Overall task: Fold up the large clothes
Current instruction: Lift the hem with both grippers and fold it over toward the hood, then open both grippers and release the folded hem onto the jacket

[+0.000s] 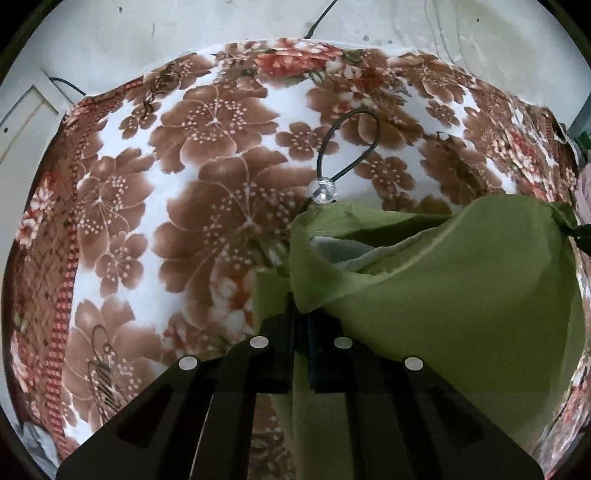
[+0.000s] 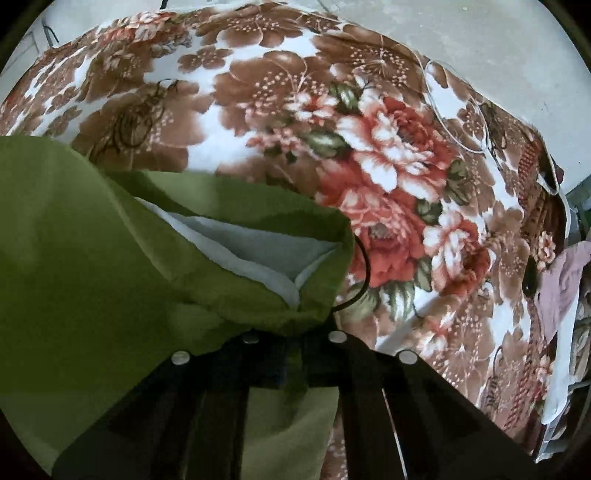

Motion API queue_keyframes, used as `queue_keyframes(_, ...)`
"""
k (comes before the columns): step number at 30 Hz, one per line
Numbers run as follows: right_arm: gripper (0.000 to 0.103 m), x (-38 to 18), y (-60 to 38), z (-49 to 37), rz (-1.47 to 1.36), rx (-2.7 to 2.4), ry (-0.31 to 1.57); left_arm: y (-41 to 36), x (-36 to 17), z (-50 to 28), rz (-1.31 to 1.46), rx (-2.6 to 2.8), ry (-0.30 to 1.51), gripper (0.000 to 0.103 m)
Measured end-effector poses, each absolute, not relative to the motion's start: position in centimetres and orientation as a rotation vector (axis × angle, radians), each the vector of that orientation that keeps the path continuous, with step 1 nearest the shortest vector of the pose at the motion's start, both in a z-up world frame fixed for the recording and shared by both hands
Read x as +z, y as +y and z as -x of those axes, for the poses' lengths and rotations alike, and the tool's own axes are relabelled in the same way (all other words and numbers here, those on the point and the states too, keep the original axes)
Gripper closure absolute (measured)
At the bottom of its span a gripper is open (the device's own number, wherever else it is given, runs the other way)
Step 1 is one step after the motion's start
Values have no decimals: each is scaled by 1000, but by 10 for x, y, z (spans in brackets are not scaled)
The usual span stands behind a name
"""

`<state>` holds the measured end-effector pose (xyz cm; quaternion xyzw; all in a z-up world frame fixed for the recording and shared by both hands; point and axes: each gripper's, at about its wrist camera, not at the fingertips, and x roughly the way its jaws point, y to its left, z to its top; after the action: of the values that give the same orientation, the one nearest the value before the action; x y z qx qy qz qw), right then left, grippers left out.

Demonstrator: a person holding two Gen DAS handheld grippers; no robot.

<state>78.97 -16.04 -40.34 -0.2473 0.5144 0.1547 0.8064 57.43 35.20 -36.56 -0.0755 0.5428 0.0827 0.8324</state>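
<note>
- Green cloth is filling the lower right of the left wrist view: the green garment is lying bunched on the floral blanket, with a pale lining showing inside its opening
- We are pinching a fold of that garment in the left gripper, its jaws drawn nearly together around the cloth
- We are clamping another gathered edge of the same garment in the right gripper, jaws narrow, with the green cloth sagging between and below the fingers
- A black drawstring loop is lying on the blanket just beyond the garment, running through a clear bead toggle that is sitting at the cloth's edge
- In the right wrist view a black cord is curving out beside the garment's opening, over the blanket and its red flowers
- A thin white cable is looping across the blanket's far corner
- A pinkish cloth is lying at the blanket's right edge, well apart from the garment, with a small dark object just beside it; we cannot tell what that is
- A grey concrete floor is surrounding the blanket, and a black wire is trailing across it
</note>
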Motion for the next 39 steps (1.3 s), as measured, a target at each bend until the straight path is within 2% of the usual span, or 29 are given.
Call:
queue_keyframes(4, 94, -431, -150, -790, 583, 333, 1098, 356, -397, -578, 152, 189, 1177, 94)
queue_keyframes(6, 88, -450, -150, -788, 569, 325, 1087, 366, -418, -575, 187, 218, 1178, 74)
queue_keyframes(7, 82, -456, -148, -785, 595, 314, 1063, 369, -423, -574, 192, 229, 1175, 68)
queue_keyframes(8, 75, -457, -147, -782, 607, 303, 1042, 370, -427, -573, 184, 248, 1168, 51)
queue_keyframes(9, 68, -456, -147, -780, 615, 279, 1022, 373, -429, -572, 188, 267, 1161, 43)
queue_keyframes(11, 30, -447, -155, -780, 585, 225, 1006, 378, -428, -570, 193, 290, 1152, 32)
queue_keyframes(13, 21, -431, -167, -779, 529, 185, 1002, 377, -418, -566, 156, 298, 1134, 31)
queue_keyframes(16, 18, -399, -171, -764, 462, 171, 976, 353, -383, -559, 32, 304, 1056, 31)
queue_keyframes(18, 13, -380, -159, -745, 440, 215, 939, 324, -355, -550, 1, 269, 973, 12)
queue_keyframes(20, 10, -368, -135, -717, 425, 277, 895, 299, -339, -543, 17, 249, 911, 6)
queue_keyframes(23, 10, -370, -85, -678, 421, 375, 875, 251, -340, -539, 65, 217, 879, 5)
queue_keyframes(30, 10, -419, -10, -636, 420, 394, 919, 178, -408, -554, 70, 236, 959, 5)
queue_keyframes(34, 7, -433, -16, -639, 461, 382, 915, 196, -434, -553, -6, 292, 1039, 4)
queue_keyframes(39, 6, -442, -53, -655, 508, 308, 907, 259, -442, -536, -7, 377, 1085, 4)
